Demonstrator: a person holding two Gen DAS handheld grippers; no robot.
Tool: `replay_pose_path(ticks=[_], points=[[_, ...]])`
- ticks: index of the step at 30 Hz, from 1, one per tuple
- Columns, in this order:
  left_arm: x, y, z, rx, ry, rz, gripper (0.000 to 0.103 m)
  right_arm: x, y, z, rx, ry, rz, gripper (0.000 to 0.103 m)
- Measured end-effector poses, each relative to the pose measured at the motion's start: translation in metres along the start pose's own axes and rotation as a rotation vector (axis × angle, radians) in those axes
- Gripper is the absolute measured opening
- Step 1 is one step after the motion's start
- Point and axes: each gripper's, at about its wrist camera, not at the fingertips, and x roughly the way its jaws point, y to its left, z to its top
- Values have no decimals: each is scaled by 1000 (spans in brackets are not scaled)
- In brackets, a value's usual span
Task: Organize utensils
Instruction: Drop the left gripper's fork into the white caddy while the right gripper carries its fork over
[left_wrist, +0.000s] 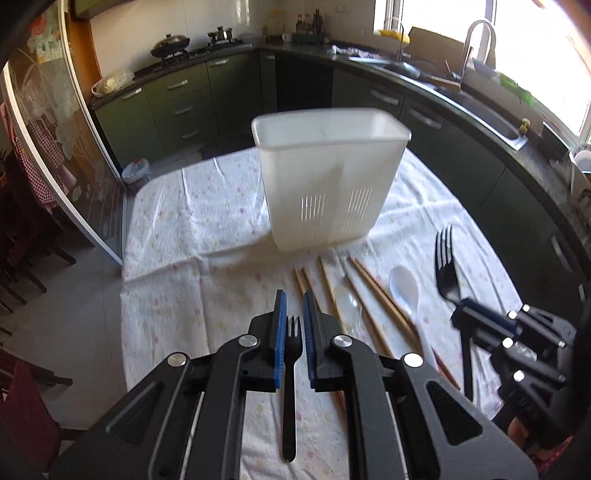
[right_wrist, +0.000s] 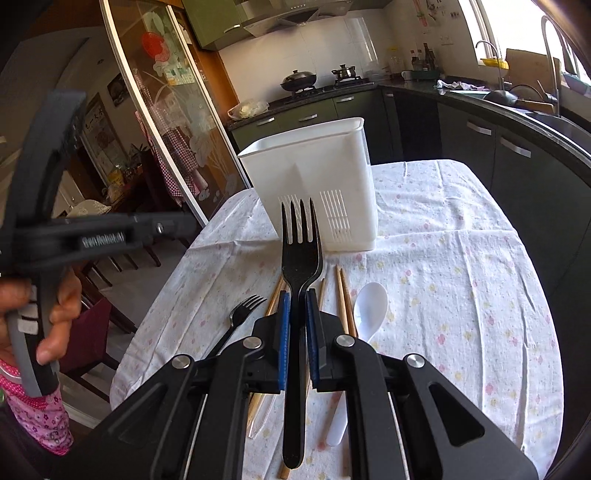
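Utensils: left hand-held gripper (left_wrist: 293, 306) pinching small black plastic fork (left_wrist: 291, 373), right hand-held gripper (right_wrist: 297, 306) pinching larger black plastic fork (right_wrist: 300, 254), white slotted plastic caddy (left_wrist: 325, 177) at 12 o'clock on cloth-covered worktop (left_wrist: 192, 229), wooden chopsticks (left_wrist: 373, 295), white plastic spoon (left_wrist: 404, 288) beneath.

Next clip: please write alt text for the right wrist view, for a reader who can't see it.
The right hand-held gripper is shut on a large black fork, tines toward a white utensil caddy on a floral tablecloth. Chopsticks, a white spoon and a smaller black fork lie beneath.
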Motion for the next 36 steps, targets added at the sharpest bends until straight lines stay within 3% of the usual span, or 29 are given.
replay_pose_path(ticks=[4, 7, 15, 16, 17, 19, 23, 27, 32, 36], points=[[48, 6, -30, 16, 184, -1, 10, -5, -2, 4, 5, -13, 14, 9], [64, 9, -40, -4, 252, -34, 26, -10, -2, 5, 8, -22, 19, 9], [90, 2, -44, 2, 290, -12, 27, -16, -3, 6, 17, -21, 23, 9], [91, 1, -44, 6, 285, -5, 21, -16, -3, 6, 18, -22, 25, 9], [91, 0, -44, 11, 282, -5, 9, -16, -4, 6, 20, -22, 26, 9], [90, -1, -43, 12, 265, 5, 9, -18, -4, 7, 22, -26, 27, 9], [66, 4, -33, -6, 187, -8, 9, -21, -7, 8, 30, -34, 32, 9], [19, 10, -12, -20, 46, -42, 9, -26, -9, 11, 37, -46, 40, 9], [-45, 18, 35, -62, -243, -109, 9, -30, -9, 13, 39, -59, 53, 9], [-64, 20, 80, -108, -473, -163, 9, -33, -10, 12, 44, -63, 57, 9]])
